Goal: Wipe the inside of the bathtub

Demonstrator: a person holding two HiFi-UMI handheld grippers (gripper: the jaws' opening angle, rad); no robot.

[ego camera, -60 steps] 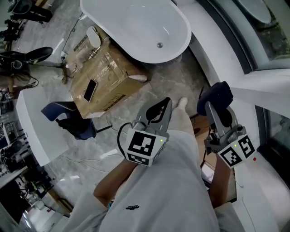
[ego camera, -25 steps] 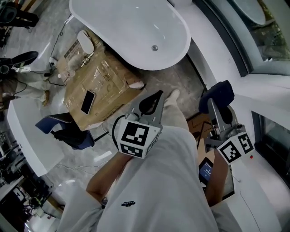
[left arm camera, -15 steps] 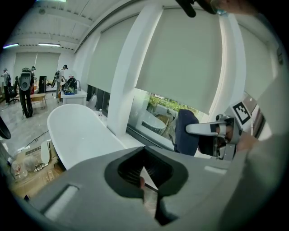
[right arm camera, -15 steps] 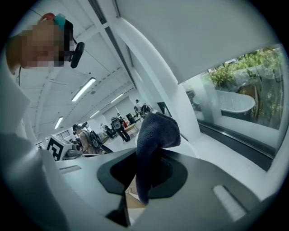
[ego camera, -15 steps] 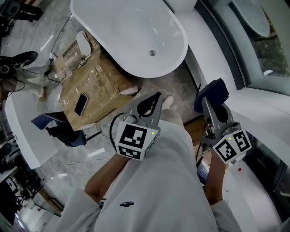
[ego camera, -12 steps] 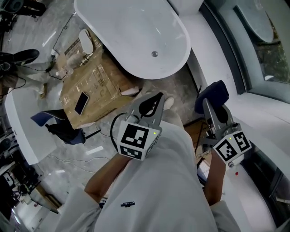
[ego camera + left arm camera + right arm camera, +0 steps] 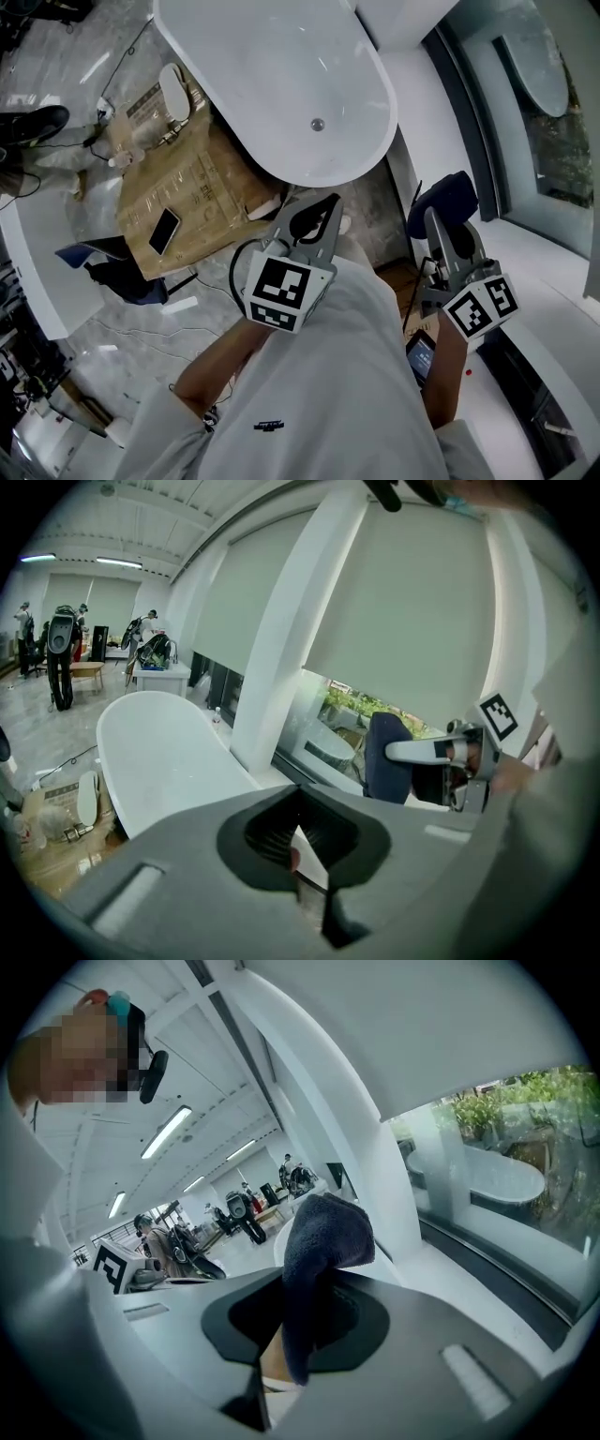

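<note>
**Grippers raised short of the tub**

The person is holding both forearms bent, close before the body. The left gripper (image 7: 319, 214) is pointing toward the bathtub's (image 7: 262, 75) near end, its jaws pressed together on nothing. The right gripper (image 7: 442, 225) is pinching a dark blue cloth (image 7: 448, 199) well apart from the tub.

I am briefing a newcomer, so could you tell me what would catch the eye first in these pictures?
The big white bathtub fills the top of the head view, empty. At right, the right gripper is shut on a dark blue cloth. The left gripper, shut and empty, points toward the bathtub, with a cardboard box to its left.
</note>
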